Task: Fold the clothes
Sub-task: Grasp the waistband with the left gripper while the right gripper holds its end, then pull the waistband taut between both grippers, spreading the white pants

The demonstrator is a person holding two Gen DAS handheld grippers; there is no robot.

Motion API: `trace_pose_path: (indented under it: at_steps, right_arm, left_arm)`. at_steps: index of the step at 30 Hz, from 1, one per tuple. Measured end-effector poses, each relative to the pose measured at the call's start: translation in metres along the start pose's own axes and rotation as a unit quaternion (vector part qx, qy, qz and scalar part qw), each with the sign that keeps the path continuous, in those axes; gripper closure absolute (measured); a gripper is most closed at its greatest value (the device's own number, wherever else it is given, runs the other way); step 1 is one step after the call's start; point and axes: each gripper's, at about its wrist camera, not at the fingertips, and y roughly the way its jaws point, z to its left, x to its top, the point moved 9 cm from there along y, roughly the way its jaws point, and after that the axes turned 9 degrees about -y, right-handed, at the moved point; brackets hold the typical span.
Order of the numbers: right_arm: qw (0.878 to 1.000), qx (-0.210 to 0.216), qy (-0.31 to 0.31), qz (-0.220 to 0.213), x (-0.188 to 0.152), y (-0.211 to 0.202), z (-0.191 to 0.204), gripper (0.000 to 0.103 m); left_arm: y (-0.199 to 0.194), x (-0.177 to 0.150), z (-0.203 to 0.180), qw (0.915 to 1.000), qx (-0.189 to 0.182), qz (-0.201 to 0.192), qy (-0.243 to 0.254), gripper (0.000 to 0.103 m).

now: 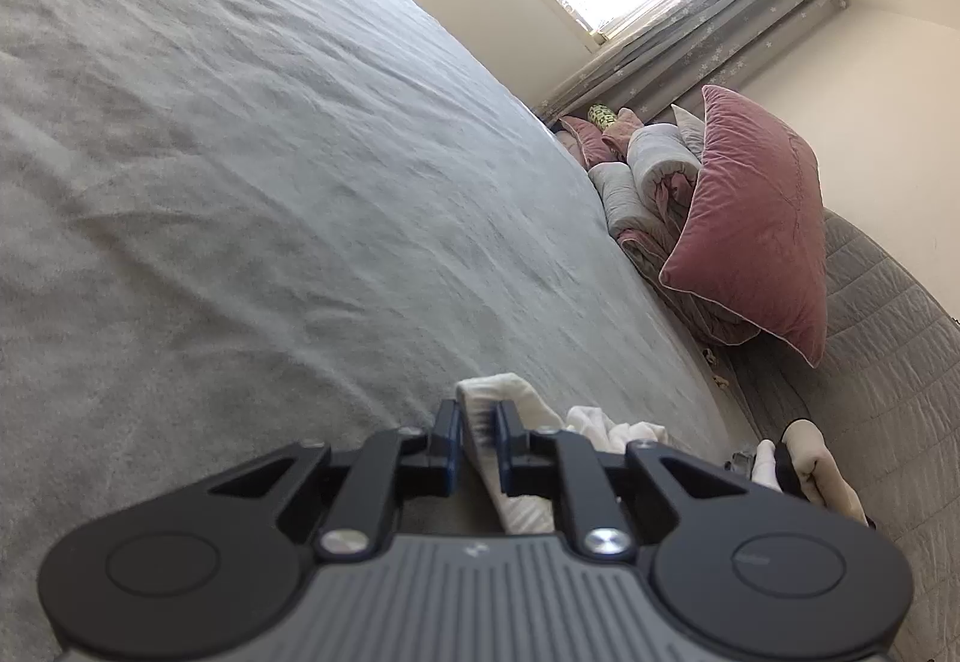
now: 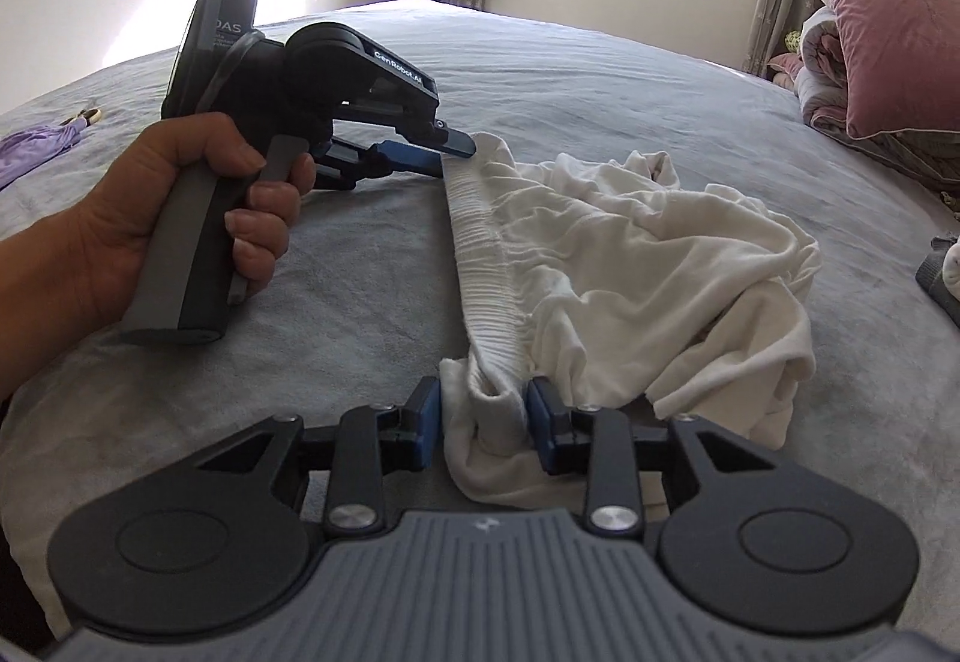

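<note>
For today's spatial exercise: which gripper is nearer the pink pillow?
Probably right. The right gripper grips the white garment's near waistband end; the left gripper grips the far end, further from the pink pillow.

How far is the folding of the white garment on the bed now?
Done: both ends of the waistband are gripped. The left hand-held gripper is shut on the far end, the right hand-held gripper on the near end.
In hand: the band is held between them over the bed.
Left: the white garment is crumpled, with no fold visible. It needs spreading flat, then folding.
</note>
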Motion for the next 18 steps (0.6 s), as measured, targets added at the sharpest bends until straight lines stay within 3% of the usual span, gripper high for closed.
trace_pose_path:
  at_steps: [4,8,12,18]
  right_arm:
    - [1.0,0.009,0.02,-0.016,0.007,-0.007,-0.002,0.082]
    - [0.997,0.036,0.06,-0.026,0.017,-0.01,-0.003,0.087]
    - [0.99,0.08,0.114,-0.03,0.029,-0.007,0.0,0.087]
    - [0.98,0.13,0.148,-0.039,0.052,0.001,0.026,0.087]
  left_arm:
    - [-0.008,0.003,-0.01,0.9994,0.012,-0.016,0.027,0.099]
    - [-0.019,0.014,-0.014,0.9962,0.05,-0.022,0.068,0.1]
    - [-0.031,0.025,-0.018,0.9897,0.089,-0.028,0.109,0.1]
    - [-0.047,0.053,-0.01,0.9782,0.13,-0.031,0.158,0.1]
